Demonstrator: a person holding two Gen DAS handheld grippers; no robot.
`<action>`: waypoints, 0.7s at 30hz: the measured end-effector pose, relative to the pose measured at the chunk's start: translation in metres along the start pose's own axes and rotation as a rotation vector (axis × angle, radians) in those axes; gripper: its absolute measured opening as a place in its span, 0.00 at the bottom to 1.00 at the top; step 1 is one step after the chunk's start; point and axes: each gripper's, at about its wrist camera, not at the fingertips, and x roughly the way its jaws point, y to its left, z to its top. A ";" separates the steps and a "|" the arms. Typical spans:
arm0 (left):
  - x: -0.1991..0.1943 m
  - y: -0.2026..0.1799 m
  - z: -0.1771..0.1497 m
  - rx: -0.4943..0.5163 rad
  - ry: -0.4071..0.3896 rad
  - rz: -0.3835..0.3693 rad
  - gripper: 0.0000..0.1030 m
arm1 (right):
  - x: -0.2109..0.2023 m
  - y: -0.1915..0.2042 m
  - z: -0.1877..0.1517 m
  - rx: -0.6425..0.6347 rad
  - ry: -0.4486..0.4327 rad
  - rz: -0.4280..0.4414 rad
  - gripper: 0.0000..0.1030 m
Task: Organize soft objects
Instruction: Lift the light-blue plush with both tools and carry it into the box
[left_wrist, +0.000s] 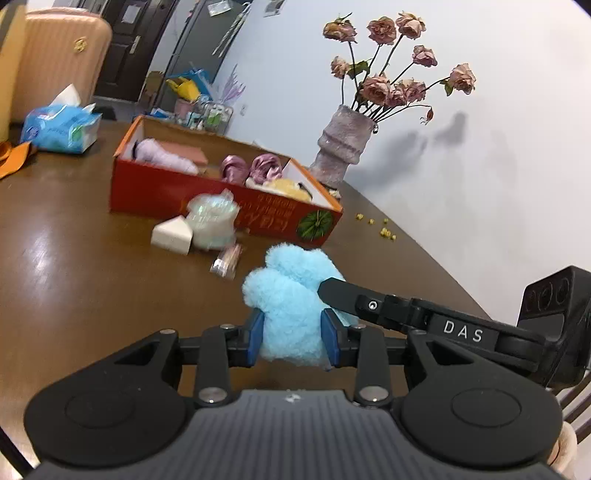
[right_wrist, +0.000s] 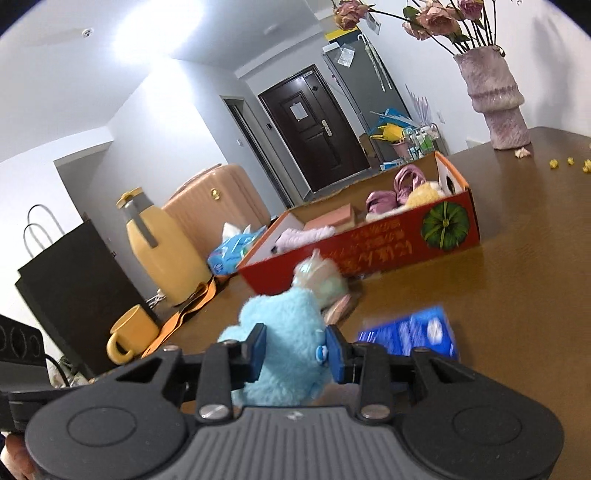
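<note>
Both the left tongs (left_wrist: 291, 334) and right tongs (right_wrist: 297, 350) clench one fluffy blue plush toy (left_wrist: 291, 295). Carried level, it should clear the red box's (left_wrist: 221, 195) near wall before release.

Table (left_wrist: 74, 258), near side left: bare wood, open passage. Approach to red box (left_wrist: 155, 188) front wall: blocked by white wedge sponge (left_wrist: 173, 236), clear pouch (left_wrist: 214, 221), small packet (left_wrist: 226, 261). Box right end: vase (left_wrist: 341, 147) near, bare table between.
</note>
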 end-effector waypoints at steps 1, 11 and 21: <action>-0.004 -0.001 -0.004 -0.002 -0.001 0.005 0.33 | -0.003 0.003 -0.005 0.003 0.002 0.001 0.32; -0.026 -0.006 -0.009 0.003 -0.034 0.003 0.33 | -0.019 0.018 -0.012 -0.030 -0.026 0.001 0.32; 0.010 -0.001 0.073 0.044 -0.131 -0.045 0.33 | 0.012 -0.002 0.057 -0.005 -0.099 0.063 0.32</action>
